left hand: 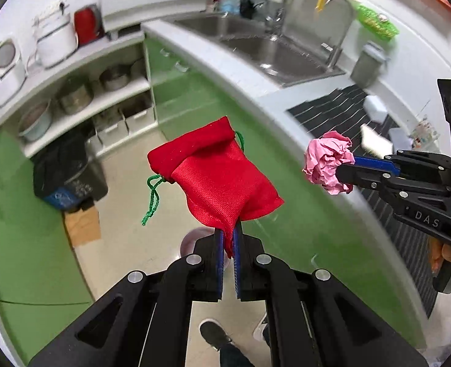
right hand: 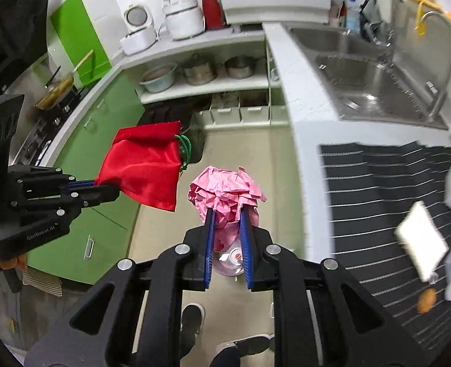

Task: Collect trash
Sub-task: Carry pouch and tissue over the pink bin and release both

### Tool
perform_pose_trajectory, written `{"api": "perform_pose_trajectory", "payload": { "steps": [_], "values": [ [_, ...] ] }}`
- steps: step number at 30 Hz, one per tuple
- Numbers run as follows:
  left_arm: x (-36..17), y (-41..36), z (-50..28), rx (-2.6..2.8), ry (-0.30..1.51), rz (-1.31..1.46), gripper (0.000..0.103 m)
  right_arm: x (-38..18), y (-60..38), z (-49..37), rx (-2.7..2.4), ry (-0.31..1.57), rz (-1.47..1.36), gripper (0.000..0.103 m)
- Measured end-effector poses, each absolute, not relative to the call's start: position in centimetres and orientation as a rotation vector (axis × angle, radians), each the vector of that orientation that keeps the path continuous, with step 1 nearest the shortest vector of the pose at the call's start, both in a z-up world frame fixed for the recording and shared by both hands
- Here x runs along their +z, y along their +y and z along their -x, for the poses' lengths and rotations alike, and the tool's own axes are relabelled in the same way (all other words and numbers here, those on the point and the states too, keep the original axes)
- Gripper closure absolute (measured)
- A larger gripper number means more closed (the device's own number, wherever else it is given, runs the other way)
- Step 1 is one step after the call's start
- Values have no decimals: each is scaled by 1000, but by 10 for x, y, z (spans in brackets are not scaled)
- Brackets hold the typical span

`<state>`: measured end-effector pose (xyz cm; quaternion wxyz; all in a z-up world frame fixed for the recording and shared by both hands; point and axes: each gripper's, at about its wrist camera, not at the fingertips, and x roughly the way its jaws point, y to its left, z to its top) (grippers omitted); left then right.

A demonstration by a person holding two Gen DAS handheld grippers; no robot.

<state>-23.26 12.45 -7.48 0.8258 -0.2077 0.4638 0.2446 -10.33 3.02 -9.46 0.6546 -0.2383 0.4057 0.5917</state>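
Two claws above floor, left claw (left hand: 229, 238) pinching red pouch (left hand: 216, 171), right claw (right hand: 228, 217) clamping pink paper wad (right hand: 225, 194)

Black plastic left claw (left hand: 229, 238) and right claw (right hand: 228, 223), blue ribbed pads (right hand: 209, 244), silver round bolts (right hand: 181, 249), white lettering on the side. Dark shoes (left hand: 214, 335) and dark trousers below.

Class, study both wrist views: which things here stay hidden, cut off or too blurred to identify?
- Right wrist view: the container on the floor, hidden by the pink paper ball and the right gripper.
- Right wrist view: the small items on the striped mat, blurred.
- Left wrist view: the contents of the red pouch, if any, closed in cloth.
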Motion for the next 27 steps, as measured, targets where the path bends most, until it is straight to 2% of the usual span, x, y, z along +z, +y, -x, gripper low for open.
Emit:
{"api": "perform_pose_trajectory", "payload": {
  "steps": [7,16,22,27],
  "values": [
    [-167,158,240,494,1048,469,97,-190,69,117,1300,978,580,88],
    [-337,187,227,449,1097,548,97,-340,92,111,1265,1040,630,88],
    [-393,191,226,440,1123,573,97,-387,94,103,1254,1069,624,88],
    [-401,190,223,446,1123,561,94,-402,97,99,1247,1076,621,88]
  ]
}}
